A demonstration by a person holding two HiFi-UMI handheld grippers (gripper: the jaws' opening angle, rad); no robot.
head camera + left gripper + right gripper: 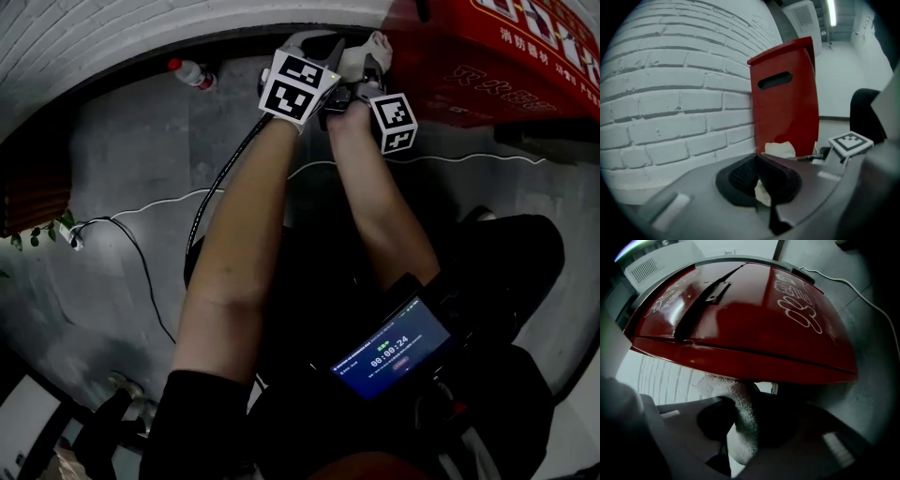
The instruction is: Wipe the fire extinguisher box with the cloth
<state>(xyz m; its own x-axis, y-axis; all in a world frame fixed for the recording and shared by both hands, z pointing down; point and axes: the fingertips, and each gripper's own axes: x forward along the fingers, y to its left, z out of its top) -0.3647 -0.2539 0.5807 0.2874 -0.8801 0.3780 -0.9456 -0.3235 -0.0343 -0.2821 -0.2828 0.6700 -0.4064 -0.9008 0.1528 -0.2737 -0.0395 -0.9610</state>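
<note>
Head view: the cloth [360,58] is held against the red fire extinguisher box [487,75], beside a brick wall [670,108].
Right gripper [743,427] fingers are clamped on the cloth under the box's edge; left gripper [761,183] fingers are closed on a white corner of it.

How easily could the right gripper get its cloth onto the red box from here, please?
Probably easily: the right gripper, shut on the cloth, sits close by the red box, with nothing between them.
</note>
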